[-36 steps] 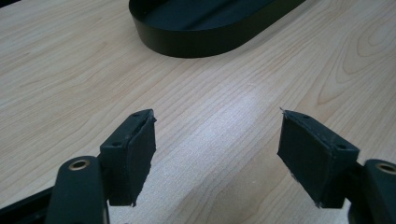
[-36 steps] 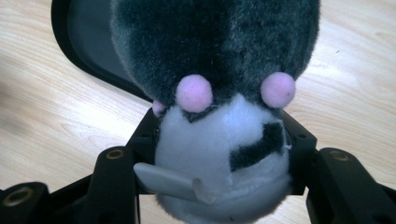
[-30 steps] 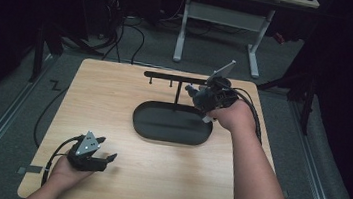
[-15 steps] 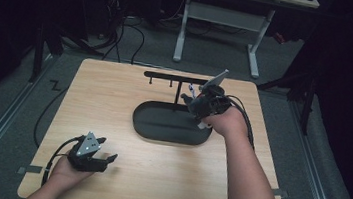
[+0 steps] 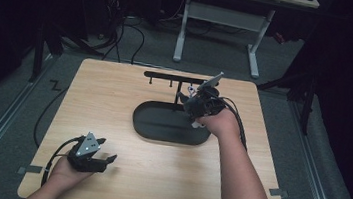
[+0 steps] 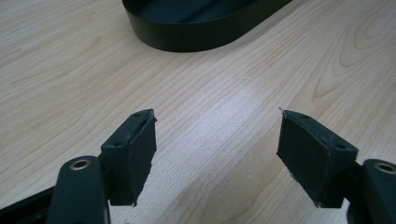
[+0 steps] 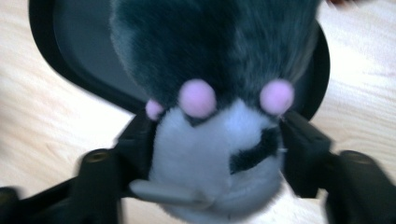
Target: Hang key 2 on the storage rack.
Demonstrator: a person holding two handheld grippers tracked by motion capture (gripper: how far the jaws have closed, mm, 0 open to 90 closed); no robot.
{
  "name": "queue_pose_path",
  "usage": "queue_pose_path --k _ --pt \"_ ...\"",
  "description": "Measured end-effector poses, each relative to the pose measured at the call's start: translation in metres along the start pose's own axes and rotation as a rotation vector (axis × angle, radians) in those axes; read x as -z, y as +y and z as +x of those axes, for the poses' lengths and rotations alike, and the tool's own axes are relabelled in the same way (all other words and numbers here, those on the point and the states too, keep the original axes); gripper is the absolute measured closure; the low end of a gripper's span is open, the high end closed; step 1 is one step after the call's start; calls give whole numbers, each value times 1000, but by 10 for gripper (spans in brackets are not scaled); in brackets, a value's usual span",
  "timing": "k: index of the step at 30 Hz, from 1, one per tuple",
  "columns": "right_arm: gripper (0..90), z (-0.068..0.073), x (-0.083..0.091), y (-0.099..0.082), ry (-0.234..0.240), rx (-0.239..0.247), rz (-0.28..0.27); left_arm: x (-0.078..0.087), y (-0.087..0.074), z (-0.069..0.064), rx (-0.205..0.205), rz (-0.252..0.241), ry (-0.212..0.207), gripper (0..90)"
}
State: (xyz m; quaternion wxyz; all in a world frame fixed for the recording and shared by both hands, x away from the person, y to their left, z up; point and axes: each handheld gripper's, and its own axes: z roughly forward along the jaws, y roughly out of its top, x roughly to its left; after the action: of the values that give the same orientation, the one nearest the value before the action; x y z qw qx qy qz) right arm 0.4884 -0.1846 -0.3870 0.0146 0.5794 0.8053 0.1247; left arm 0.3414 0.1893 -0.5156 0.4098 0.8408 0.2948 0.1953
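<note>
The right gripper (image 7: 215, 154), jaws just opening, apparently still cradles a grey-and-white plush toy (image 7: 219, 116) over the black oval tray (image 5: 161, 128). The left gripper (image 6: 217, 158) rests open, empty.

Soft plush toy (image 7: 210, 93): dark grey fur above, white fur below, three pale pink round spots, one short black mark on the white. Shallow oval tray (image 5: 161, 128): matte black throughout. Flat wooden table (image 5: 113, 102): pale blond, fine darker grain lines. Thin T-shaped rack (image 5: 174, 77) near the far edge: black. Left gripper (image 6: 217, 158): black pads; grey three-cornered plate on top.
</note>
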Motion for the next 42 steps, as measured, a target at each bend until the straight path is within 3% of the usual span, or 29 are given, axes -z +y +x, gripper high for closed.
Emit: queue_pose_path --k 4,11,23,32,33,36,38,42 --pt "290 0 0 2 -2 -11 -40 0 0 0 -6 7 -7 286" --pt "294 1 3 2 -6 -12 -75 0 0 0 -7 9 -8 286" --pt "302 2 -3 -9 -8 1 -59 -1 1 -1 -9 5 -6 286" --pt "308 1 -13 -33 -16 24 -77 -1 1 -3 -13 10 -7 285" --pt "313 1 -14 -38 -38 37 -80 -1 1 -3 -15 12 -7 286" --pt "314 0 -15 -48 -25 35 -105 -1 0 -4 -17 10 -5 285" --pt "319 1 -18 -57 -52 66 -125 -1 1 -4 -16 12 -5 285" --pt "319 -4 -27 -76 -49 58 -171 -2 1 -5 -19 17 -7 285"
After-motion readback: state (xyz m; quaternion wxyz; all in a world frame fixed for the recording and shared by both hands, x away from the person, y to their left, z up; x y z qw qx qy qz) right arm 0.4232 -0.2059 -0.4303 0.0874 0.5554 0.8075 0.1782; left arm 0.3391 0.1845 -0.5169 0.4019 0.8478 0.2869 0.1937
